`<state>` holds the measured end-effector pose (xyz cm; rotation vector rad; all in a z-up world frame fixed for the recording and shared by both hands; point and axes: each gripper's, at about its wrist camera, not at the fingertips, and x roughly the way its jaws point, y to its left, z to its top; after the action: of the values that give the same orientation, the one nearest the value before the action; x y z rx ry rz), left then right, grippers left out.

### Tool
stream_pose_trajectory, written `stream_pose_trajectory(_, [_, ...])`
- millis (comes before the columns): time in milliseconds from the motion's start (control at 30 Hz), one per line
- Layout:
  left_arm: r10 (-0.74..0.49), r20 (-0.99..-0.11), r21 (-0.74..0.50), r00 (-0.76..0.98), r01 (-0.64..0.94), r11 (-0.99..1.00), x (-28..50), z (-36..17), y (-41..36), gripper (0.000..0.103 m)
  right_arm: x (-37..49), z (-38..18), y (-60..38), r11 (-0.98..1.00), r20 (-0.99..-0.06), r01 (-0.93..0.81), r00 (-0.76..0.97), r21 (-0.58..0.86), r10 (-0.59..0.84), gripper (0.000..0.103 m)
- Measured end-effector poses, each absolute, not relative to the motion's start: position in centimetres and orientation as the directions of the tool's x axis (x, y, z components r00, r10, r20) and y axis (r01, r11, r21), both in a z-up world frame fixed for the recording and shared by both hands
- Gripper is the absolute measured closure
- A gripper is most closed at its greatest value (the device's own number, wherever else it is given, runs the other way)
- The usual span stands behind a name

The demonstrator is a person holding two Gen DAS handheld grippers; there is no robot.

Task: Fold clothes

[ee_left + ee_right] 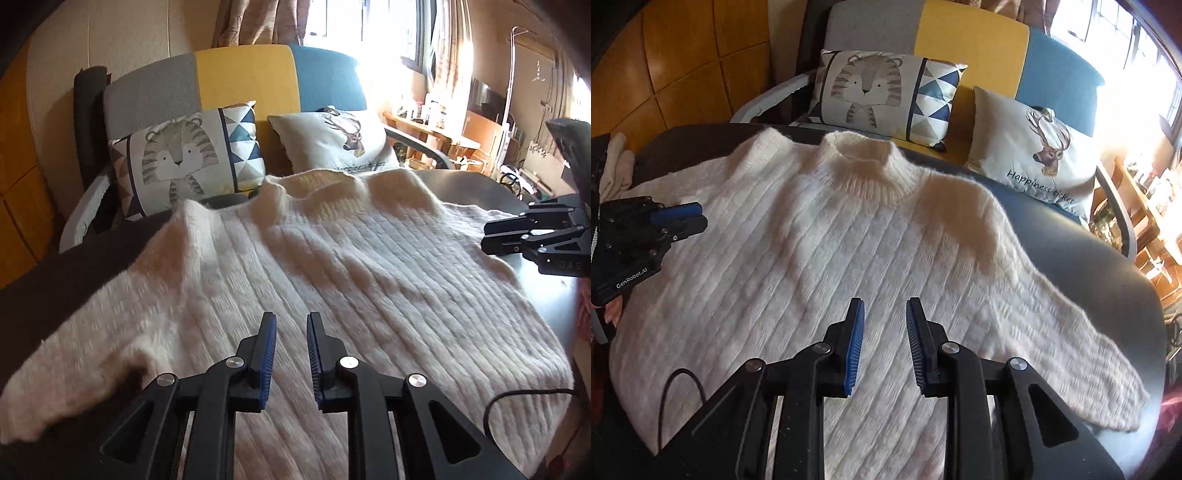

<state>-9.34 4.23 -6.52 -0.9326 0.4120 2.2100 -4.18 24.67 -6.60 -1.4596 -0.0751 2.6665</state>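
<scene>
From the left wrist, we see our left gripper poised low over the cream ribbed sweater, its blue pads parted by a moderate gap and gripping nothing. The sweater lies spread front-up across the dark round table, presumably flattened so the folds fall square. At the far right edge our right gripper shows side-on by the sweater's edge; from here we cannot tell how far it is parted.

From the right wrist, our right gripper hangs over the sweater's chest, likewise moderately open and empty. The collar points toward the tiger cushion and the sleeve trails right, laid out ready, we judge, for a first inward fold.
</scene>
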Motion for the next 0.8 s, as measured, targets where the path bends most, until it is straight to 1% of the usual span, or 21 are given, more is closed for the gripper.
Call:
stream_pose_trajectory(33, [0.450,-0.728,0.050,-0.518,-0.694,-0.718,-10.6,-6.8,5.0,0.087,-5.6,-6.9,25.2,-0.992,-0.836,-0.075,-0.535,-0.097,0.122,0.077])
stream_pose_trajectory(100, [0.410,-0.749,0.067,-0.521,-0.675,-0.735,-13.2,-7.7,6.1,0.087,-8.2,-7.5,26.3,-0.990,-0.833,-0.099,-0.536,-0.098,0.136,0.077])
stream_pose_trajectory(233, [0.356,-0.784,0.055,-0.508,-0.628,-0.776,-17.5,-9.6,7.2,0.087,-12.3,-9.2,27.7,-0.992,-0.844,-0.122,-0.528,-0.030,0.090,0.077])
stream_pose_trajectory(300, [0.368,-0.793,0.008,-0.485,-0.613,-0.790,-19.0,-10.2,7.5,0.087,-14.2,-10.1,28.1,-0.993,-0.851,-0.121,-0.522,0.010,0.055,0.077])
stream_pose_trajectory(367, [0.389,-0.787,-0.029,-0.479,-0.602,-0.798,-19.9,-10.2,8.0,0.087,-15.9,-10.9,27.6,-0.995,-0.855,-0.094,-0.518,0.019,0.033,0.077])
stream_pose_trajectory(467, [0.399,-0.781,-0.022,-0.481,-0.617,-0.787,-20.9,-10.1,9.3,0.087,-18.1,-12.3,26.4,-0.997,-0.859,-0.064,-0.507,-0.043,0.070,0.077])
stream_pose_trajectory(533, [0.394,-0.774,0.007,-0.495,-0.629,-0.777,-21.5,-10.2,10.1,0.086,-19.2,-13.1,26.4,-0.993,-0.858,-0.072,-0.501,-0.094,0.118,0.077])
stream_pose_trajectory(567, [0.387,-0.770,0.032,-0.508,-0.636,-0.771,-21.7,-10.2,10.5,0.086,-19.6,-13.3,26.9,-0.991,-0.854,-0.097,-0.505,-0.091,0.127,0.077])
stream_pose_trajectory(633, [0.376,-0.751,0.088,-0.542,-0.647,-0.758,-22.0,-10.3,10.7,0.086,-19.9,-13.5,28.3,-0.985,-0.844,-0.166,-0.521,-0.041,0.123,0.077])
stream_pose_trajectory(667, [0.372,-0.746,0.101,-0.553,-0.645,-0.757,-22.2,-10.4,10.5,0.081,-19.9,-13.7,29.2,-0.979,-0.841,-0.206,-0.530,0.002,0.110,0.077])
stream_pose_trajectory(700, [0.383,-0.746,0.077,-0.545,-0.642,-0.763,-22.6,-10.3,10.1,0.078,-19.8,-13.9,29.9,-0.971,-0.835,-0.235,-0.542,0.044,0.093,0.077])
stream_pose_trajectory(733, [0.395,-0.745,0.053,-0.537,-0.638,-0.768,-22.9,-10.2,9.7,0.078,-19.8,-14.0,30.3,-0.966,-0.828,-0.247,-0.556,0.071,0.081,0.077])
stream_pose_trajectory(800, [0.424,-0.746,-0.008,-0.514,-0.629,-0.777,-23.7,-10.2,9.0,0.078,-19.6,-14.1,30.3,-0.965,-0.813,-0.253,-0.576,0.076,0.087,0.077])
